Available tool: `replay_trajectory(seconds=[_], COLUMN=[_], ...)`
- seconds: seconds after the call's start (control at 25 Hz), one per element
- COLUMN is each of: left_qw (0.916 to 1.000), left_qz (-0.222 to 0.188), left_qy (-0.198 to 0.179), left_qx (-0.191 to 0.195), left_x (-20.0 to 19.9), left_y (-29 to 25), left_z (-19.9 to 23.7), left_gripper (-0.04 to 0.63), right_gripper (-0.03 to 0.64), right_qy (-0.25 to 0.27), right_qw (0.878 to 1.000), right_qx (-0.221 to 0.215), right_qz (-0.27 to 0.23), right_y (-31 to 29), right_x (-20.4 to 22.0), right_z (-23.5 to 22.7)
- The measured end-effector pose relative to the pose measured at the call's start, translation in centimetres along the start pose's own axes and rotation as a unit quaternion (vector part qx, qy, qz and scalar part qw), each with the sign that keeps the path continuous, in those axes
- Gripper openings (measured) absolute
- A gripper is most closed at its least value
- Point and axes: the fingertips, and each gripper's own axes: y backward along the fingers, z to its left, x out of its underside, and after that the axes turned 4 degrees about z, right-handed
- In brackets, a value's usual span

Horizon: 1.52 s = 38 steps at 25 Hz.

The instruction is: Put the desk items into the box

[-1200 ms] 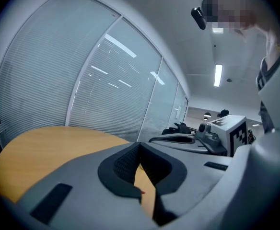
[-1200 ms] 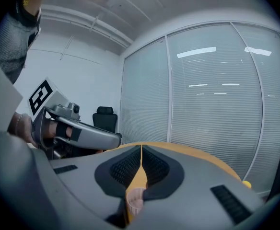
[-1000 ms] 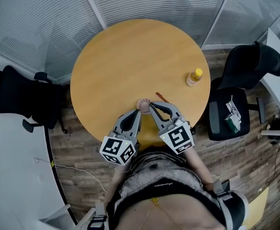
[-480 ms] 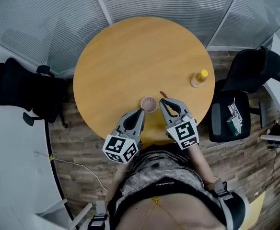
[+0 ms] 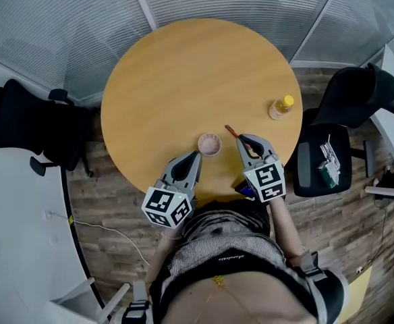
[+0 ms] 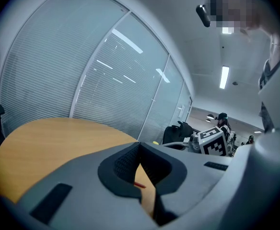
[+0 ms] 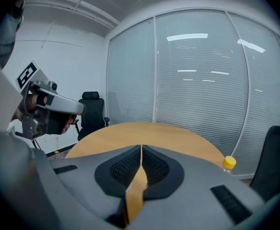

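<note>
**Q:** Where the head view looks down on the round light-wood table, which items lie on it?

**A:** Three items. A small pink round cup sits near the front edge. A thin reddish-brown stick lies just to its right. A clear bottle with a yellow cap stands upright near the right rim, well apart from both.

**Q:** How do the tools stand?

**A:** The left gripper has its jaws closed tip to tip with nothing between them. Its tips lie just beside the cup; contact cannot be judged. The right gripper is likewise closed and empty, its tips at the stick's near end.

**Q:** Is any writing legible?

**A:** Only black-and-white square markers show, on each gripper's cube. The bottle's label is too small to read. One black office chair stands left of the table and another stands right of it.
</note>
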Motion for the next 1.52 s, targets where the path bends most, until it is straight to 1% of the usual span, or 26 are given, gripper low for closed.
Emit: replay_trajectory(seconds=[0.28, 0.64, 0.84, 1.0, 1.52], left_qw=[0.9999, 0.9996, 0.9995, 0.9997, 0.9986], left_qz=[0.015, 0.027, 0.028, 0.024, 0.027], left_qy=[0.004, 0.005, 0.006, 0.010, 0.021], left_qx=[0.003, 0.008, 0.010, 0.004, -0.039], left_x=[0.9, 1.3, 1.2, 1.0, 1.4], left_y=[-0.1, -0.8, -1.1, -1.1, -0.4], left_z=[0.6, 1.4, 1.5, 1.9, 3.8], left_gripper=[0.018, 0.018, 0.018, 0.018, 0.018], right_gripper=[0.024, 0.025, 0.025, 0.025, 0.025], right_qy=[-0.009, -0.005, -0.002, -0.006, 0.018], right_qw=[0.999, 0.995, 0.991, 0.988, 0.977], right_qx=[0.014, 0.020, 0.008, 0.002, -0.044], right_qz=[0.041, 0.096, 0.137, 0.154, 0.210], right_y=[-1.0, -2.7, -3.7, -4.5, -7.3], right_x=[2.5, 5.4, 7.5, 8.5, 11.8], right_z=[-1.2, -3.4, -4.1, -5.2, -6.3])
